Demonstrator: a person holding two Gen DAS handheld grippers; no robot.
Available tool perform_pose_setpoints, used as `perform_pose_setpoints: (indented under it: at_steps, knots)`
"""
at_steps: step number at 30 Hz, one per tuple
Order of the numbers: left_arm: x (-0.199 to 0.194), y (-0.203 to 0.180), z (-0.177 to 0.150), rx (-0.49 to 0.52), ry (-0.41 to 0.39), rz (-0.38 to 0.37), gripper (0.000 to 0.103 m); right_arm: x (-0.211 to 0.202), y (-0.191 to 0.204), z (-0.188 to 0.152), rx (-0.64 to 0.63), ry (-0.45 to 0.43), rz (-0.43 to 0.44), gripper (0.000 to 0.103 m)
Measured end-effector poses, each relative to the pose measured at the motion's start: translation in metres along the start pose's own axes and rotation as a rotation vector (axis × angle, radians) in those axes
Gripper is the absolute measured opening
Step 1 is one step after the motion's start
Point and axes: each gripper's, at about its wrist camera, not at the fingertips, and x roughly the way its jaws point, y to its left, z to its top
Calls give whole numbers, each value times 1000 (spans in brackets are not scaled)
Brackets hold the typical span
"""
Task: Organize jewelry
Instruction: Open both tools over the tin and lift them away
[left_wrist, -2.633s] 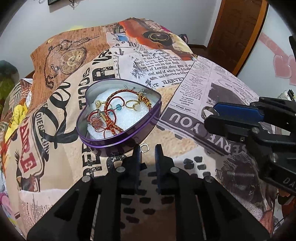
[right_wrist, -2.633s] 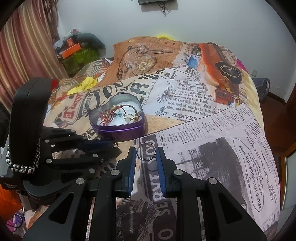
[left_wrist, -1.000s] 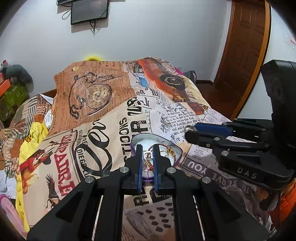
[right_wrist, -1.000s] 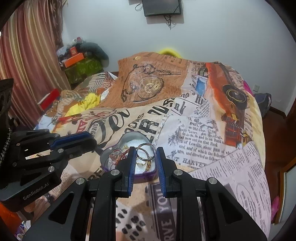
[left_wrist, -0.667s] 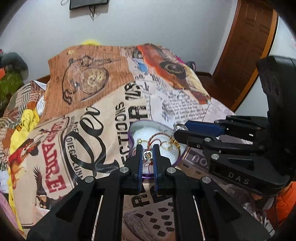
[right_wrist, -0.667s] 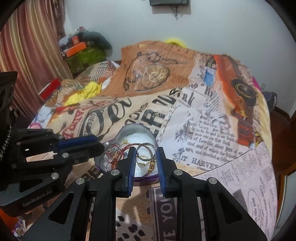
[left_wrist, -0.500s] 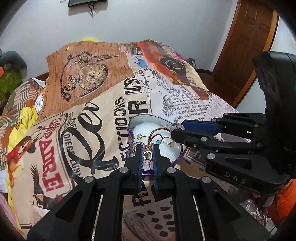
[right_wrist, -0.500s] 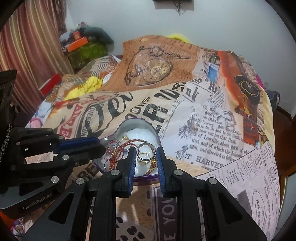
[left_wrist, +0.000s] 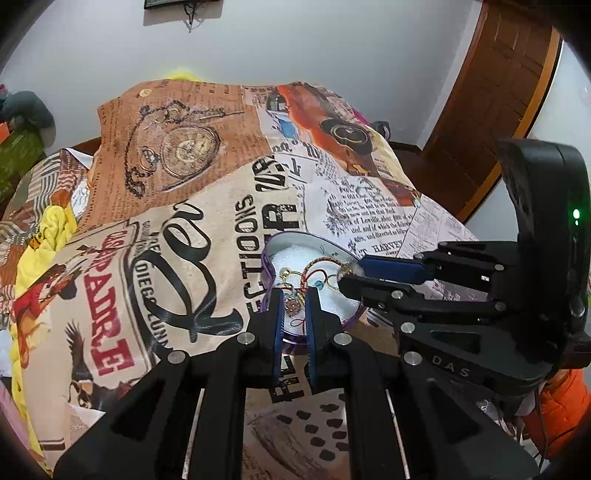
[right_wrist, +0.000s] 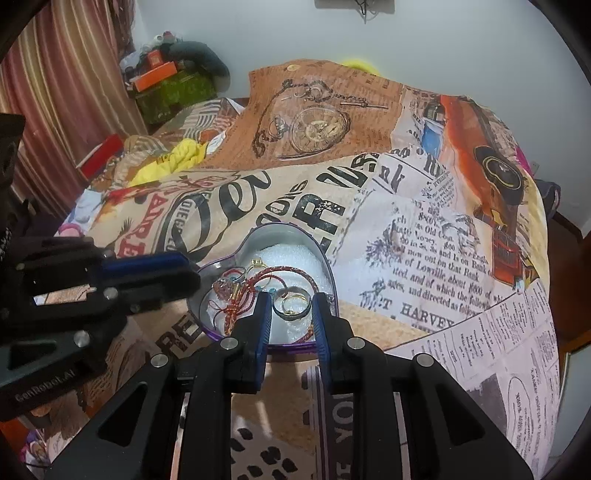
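White walls close in a small bedroom, with a brown wooden door (left_wrist: 491, 110) off to one side and striped reddish curtains (right_wrist: 70, 92) on the other. Spread over the bed is a quilt (right_wrist: 424, 229) printed with old newspaper text, a pocket watch and a red car. On it sits a purple heart-shaped tin (right_wrist: 295, 230) lined with white foam, and both grippers hang over it from the near side.

Inside the tin lie a red-and-gold braided cord bracelet (right_wrist: 291, 271), a few thin gold rings (right_wrist: 256, 263) near the far lobe, and a small teal bead (left_wrist: 318, 283).

The right gripper (right_wrist: 291, 308) has its blue-padded jaws parted a moderate way, and a dark metal ring (right_wrist: 290, 310) lies between the tips over the foam, with a gold ring overlapping it. The pads do not appear to press the ring, though I cannot tell whether it rests on the foam or touches a pad.

The left gripper (left_wrist: 294, 308) comes in from the other lobe, its jaws narrow with a slim gap. A small coppery charm (left_wrist: 293, 304) shows in that gap, but I cannot tell whether the pads grip it or it lies in the tin beneath.

Yellow cloth (right_wrist: 177, 157) is bunched at the quilt's far edge.
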Motion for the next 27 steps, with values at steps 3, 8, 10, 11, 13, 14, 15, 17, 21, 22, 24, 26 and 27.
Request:
perform_pose_setpoints:
  at_steps: [3, 8, 10, 11, 13, 14, 15, 17, 21, 22, 24, 26, 27]
  knots:
    - [-10, 1, 2, -5, -21, 13, 9, -6, 4, 1, -9, -11, -13, 20]
    - [-30, -1, 6, -4, -61, 21, 9, -28, 12, 5, -21, -54, -41, 20]
    - [-42, -3, 8, 1, -85, 25, 9, -41, 15, 8, -21, -82, -50, 20]
    - [-49, -5, 8, 3, -97, 27, 9, -50, 17, 8, -20, -100, -53, 20]
    - [-62, -8, 11, 5, -124, 28, 9, -67, 21, 10, -17, -138, -67, 20]
    - [-71, -10, 12, 7, -144, 31, 9, -76, 22, 11, -14, -159, -78, 20]
    - [-81, -13, 14, 9, -166, 36, 9, -83, 24, 11, -13, -179, -91, 20]
    - [-99, -17, 15, 14, -206, 39, 9, -110, 29, 11, -10, -243, -118, 20]
    - [-144, -32, 17, 40, -317, 72, 10, -164, 40, 7, 5, -383, -136, 20]
    - [-158, -36, 16, 47, -352, 78, 11, -176, 43, 6, 6, -415, -142, 20]
    - [-182, -44, 13, 59, -416, 86, 11, -208, 52, 1, 7, -503, -159, 20]
    - [-209, -54, 8, 76, -487, 98, 12, -231, 62, -5, 5, -575, -172, 20]
    - [-222, -59, 4, 86, -522, 106, 12, -247, 68, -11, 5, -623, -180, 20]
